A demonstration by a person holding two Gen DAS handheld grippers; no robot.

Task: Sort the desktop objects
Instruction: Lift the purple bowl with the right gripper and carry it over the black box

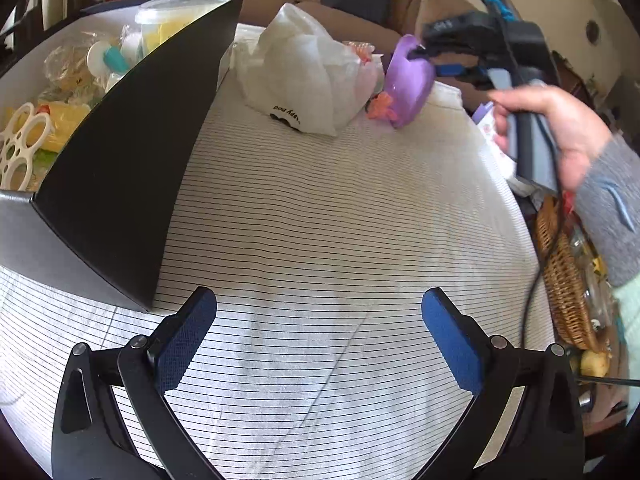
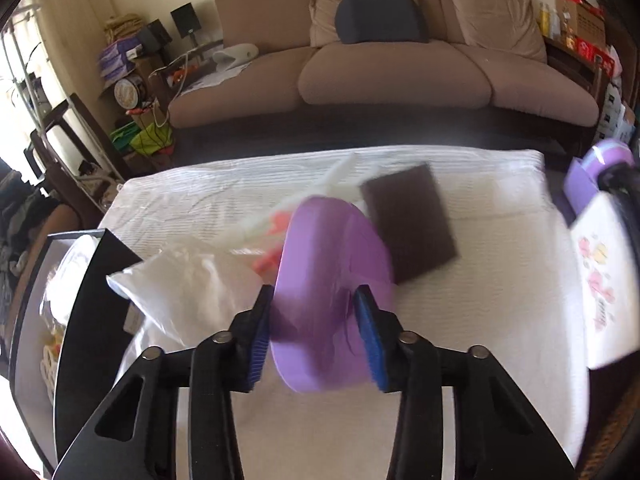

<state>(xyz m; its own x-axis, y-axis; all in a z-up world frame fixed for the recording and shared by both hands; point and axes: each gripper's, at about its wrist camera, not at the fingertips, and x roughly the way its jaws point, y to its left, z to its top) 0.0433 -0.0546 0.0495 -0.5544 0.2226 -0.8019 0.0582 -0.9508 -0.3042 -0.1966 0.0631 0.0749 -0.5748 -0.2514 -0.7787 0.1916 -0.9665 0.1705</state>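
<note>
Though blurred, right gripper (image 2: 314, 330) clamps purple lid (image 2: 332, 296) — edges smeared.

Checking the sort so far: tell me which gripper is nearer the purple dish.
Right. The right gripper has its fingers around the purple dish; the left gripper hangs open over bare striped cloth, well short of it.

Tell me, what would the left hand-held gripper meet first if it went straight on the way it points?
Probably only the bare striped tablecloth: the left hand-held gripper stands open, tilted down at it, with nothing nearer between.
</note>
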